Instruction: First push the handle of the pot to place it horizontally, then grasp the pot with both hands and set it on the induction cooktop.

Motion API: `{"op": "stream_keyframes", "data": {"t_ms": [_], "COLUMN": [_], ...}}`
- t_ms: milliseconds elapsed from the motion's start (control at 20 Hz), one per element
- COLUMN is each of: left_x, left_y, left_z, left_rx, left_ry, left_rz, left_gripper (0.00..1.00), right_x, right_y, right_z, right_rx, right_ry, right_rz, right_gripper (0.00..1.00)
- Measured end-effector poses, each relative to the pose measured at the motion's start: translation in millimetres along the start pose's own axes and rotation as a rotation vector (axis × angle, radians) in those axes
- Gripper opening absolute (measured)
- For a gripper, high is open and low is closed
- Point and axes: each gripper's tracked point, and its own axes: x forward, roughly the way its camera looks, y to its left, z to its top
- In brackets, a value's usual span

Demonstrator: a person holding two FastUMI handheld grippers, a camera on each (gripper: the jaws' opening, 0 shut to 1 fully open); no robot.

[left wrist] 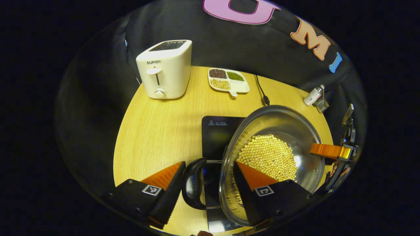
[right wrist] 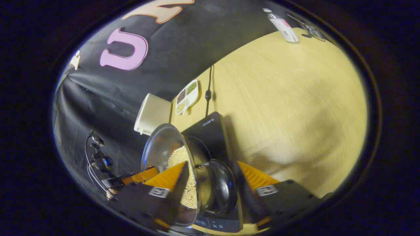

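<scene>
Left hand-held gripper [left wrist: 207, 183]: jaws partly open, straddling the pot [left wrist: 272, 157] at its near side. One finger sits outside the black loop handle [left wrist: 194, 184], the other is inside the pot over the rim, above the yellow beans [left wrist: 267, 155]. Handle and rim lie between the fingers; can't tell if both fingers actually press.

Right hand-held gripper [right wrist: 210, 183]: same arrangement on the opposite side. One finger is inside the pot [right wrist: 164, 150] over the beans [right wrist: 178, 157], the other outside the second black handle [right wrist: 221, 186]. Jaws partly open around handle and rim, contact unclear. This gripper also shows at the pot's far rim in the left gripper view [left wrist: 329, 151]; the left one shows at the far rim in the right gripper view [right wrist: 139, 175].

Pot is over the black induction cooktop [left wrist: 218, 131], which runs under it between both sets of fingers. Pot looks tilted in both views; can't tell whether it is seated or lifted.

Ahead of the left gripper on the tabletop [left wrist: 157, 131]: white toaster [left wrist: 165, 69], divided dish [left wrist: 228, 80] with three kinds of beans, black cable [left wrist: 262, 90]. Far right: small white bottle [left wrist: 313, 95].
</scene>
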Motion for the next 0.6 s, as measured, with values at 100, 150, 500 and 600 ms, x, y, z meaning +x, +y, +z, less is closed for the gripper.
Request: {"op": "stream_keyframes", "data": {"t_ms": [100,150,500,600], "left_x": [-11,-14,-42,-51], "left_y": [-5,-5,-13,-19], "left_z": [4,5,0,-8], "left_rx": [-0.014,-0.019,-0.054,-0.084], "left_ry": [-0.045,-0.064,-0.103,-0.106], "left_rz": [0.019,0.041,0.142,0.165], "left_gripper": [1.0,1.0,0.98,0.98], "right_x": [-6,-13,-63,-79], "right_y": [1,1,-33,-45], "right_z": [16,24,60,65], "right_rx": [-0.016,-0.03,-0.112,-0.125], "right_ry": [-0.051,-0.068,-0.136,-0.134], "right_rz": [0.013,0.014,-0.053,-0.06], "right_gripper": [0.99,1.0,0.93,0.93]}}
